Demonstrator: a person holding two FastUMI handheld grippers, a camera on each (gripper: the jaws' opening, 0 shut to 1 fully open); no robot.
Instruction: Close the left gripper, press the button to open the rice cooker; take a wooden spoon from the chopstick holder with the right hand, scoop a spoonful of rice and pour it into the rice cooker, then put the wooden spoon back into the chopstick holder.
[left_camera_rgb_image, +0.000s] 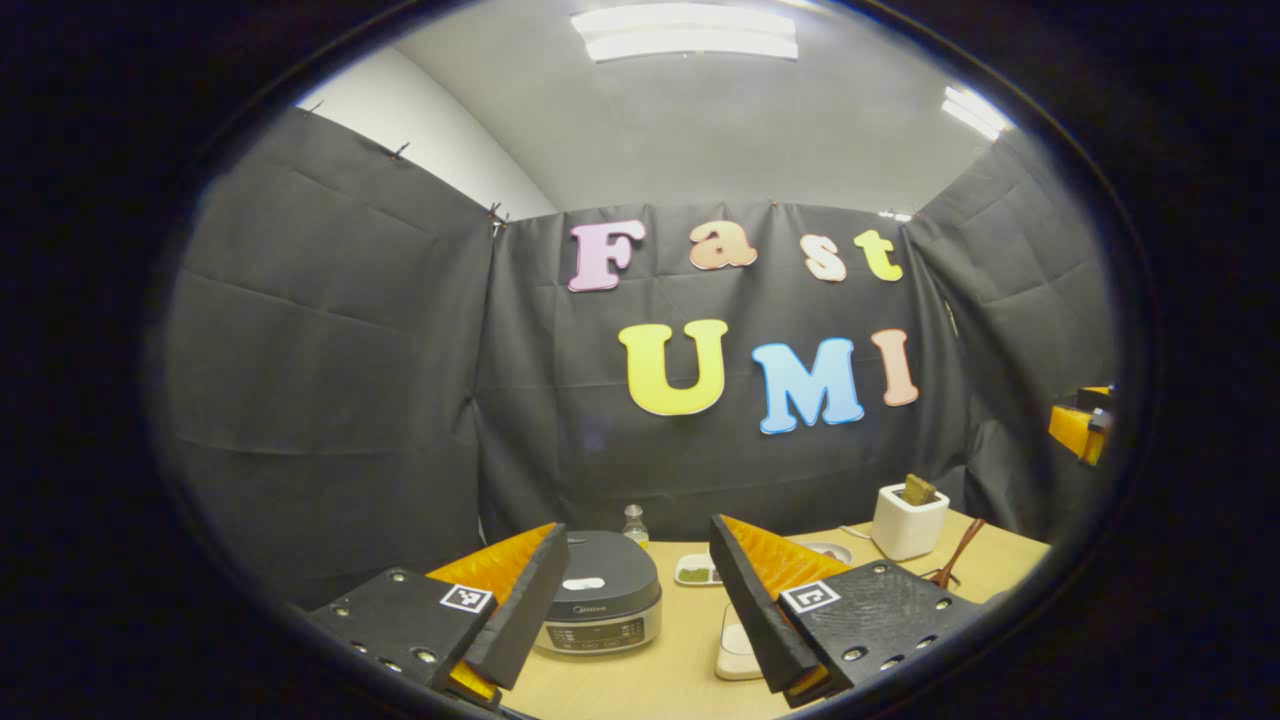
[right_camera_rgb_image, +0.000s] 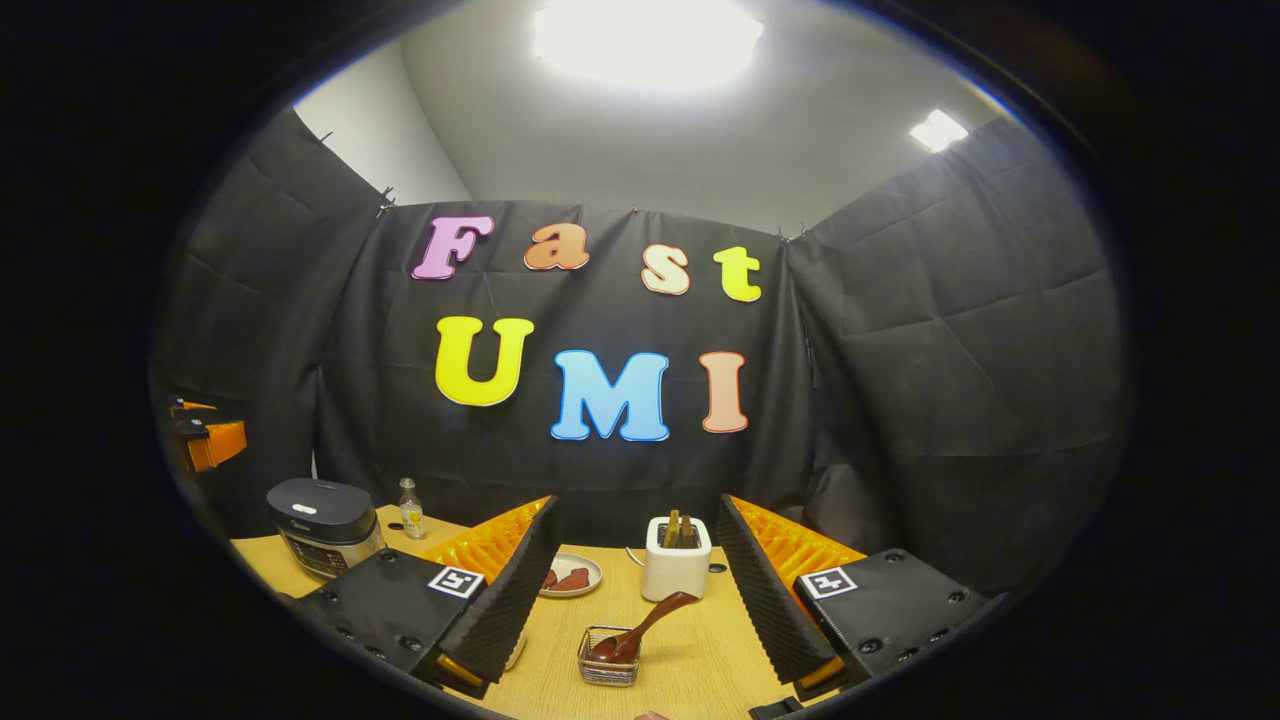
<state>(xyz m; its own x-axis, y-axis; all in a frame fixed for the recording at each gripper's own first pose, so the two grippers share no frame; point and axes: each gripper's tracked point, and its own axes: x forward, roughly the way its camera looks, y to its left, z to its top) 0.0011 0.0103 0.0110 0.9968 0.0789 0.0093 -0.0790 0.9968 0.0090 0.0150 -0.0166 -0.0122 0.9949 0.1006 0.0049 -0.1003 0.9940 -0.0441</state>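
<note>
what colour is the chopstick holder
White; the chopstick holder shows best in the right gripper view, standing on the table.

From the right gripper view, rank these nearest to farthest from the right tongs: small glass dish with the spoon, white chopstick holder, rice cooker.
1. Small glass dish, holding the wooden spoon: nearest, low between the right tongs' fingers.
2. White chopstick holder: straight ahead, behind the dish.
3. Rice cooker: farthest, off at the table's left end, lid shut.
</note>
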